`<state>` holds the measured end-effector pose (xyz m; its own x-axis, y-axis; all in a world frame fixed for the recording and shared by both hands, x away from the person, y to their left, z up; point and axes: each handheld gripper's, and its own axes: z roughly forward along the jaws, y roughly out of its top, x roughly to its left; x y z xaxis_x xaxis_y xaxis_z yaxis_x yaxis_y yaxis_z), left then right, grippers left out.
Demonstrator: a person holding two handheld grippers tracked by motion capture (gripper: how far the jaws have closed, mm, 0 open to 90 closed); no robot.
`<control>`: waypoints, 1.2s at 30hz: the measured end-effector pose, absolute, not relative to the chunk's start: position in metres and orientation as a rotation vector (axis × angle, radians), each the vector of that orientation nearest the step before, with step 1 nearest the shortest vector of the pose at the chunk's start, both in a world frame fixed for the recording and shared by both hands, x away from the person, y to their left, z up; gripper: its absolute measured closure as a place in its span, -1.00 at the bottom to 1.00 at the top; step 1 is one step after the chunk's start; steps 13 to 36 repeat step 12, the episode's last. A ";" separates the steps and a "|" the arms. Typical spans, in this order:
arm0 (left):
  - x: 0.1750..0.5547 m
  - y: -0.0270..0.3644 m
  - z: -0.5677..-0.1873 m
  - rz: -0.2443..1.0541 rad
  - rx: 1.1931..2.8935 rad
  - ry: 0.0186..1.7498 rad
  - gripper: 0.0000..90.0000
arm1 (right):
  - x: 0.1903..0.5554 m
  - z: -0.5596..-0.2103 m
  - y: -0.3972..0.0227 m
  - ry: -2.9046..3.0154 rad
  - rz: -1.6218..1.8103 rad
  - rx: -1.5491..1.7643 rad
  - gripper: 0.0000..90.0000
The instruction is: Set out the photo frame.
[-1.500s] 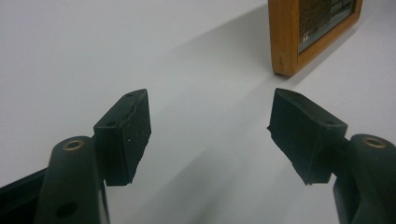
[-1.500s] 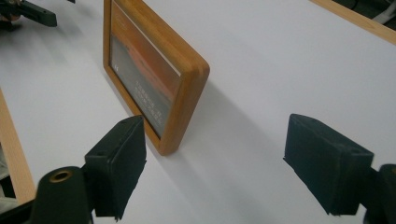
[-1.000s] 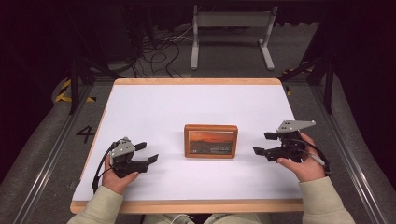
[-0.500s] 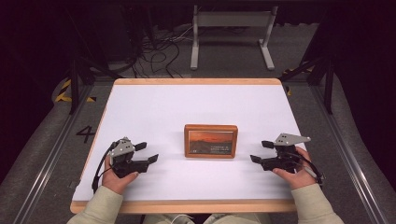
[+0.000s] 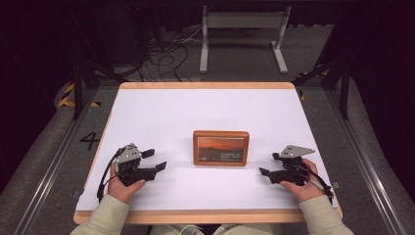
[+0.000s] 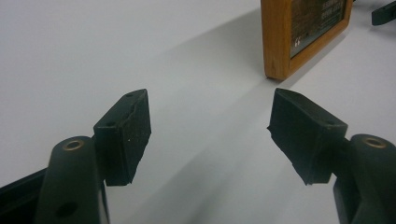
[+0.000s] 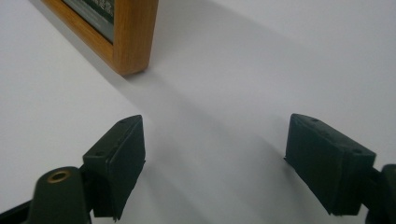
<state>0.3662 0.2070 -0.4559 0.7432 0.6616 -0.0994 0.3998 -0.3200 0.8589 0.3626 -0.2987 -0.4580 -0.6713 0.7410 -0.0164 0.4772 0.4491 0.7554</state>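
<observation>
- The left gripper (image 5: 154,160) sits low over the bench near its front-left corner, held in the person's left hand (image 5: 123,182), jaws spread wide with nothing between them; in the left gripper view (image 6: 210,135) only bare white surface lies in the gap.
- The right gripper (image 5: 270,164) hovers near the front-right corner, jaws likewise apart and empty, pointing toward the middle.
- Between the two, clear of both, a wooden picture frame (image 5: 220,148) lies flat on the bench, a little forward of centre; its picture looks like an orange sunset, though the print is too small to be sure.
- The bench (image 5: 205,107) has a white top with a pale wooden rim.
- Around it is dark grey floor, with tangled cables (image 5: 169,51) and a metal stand (image 5: 242,22) beyond the far edge, and a painted "4" (image 5: 90,141) by the left edge.
</observation>
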 end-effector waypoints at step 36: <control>0.367 0.206 -0.456 0.323 1.949 0.832 -0.33 | 0.362 -0.457 -0.300 2.338 1.068 1.059 -0.55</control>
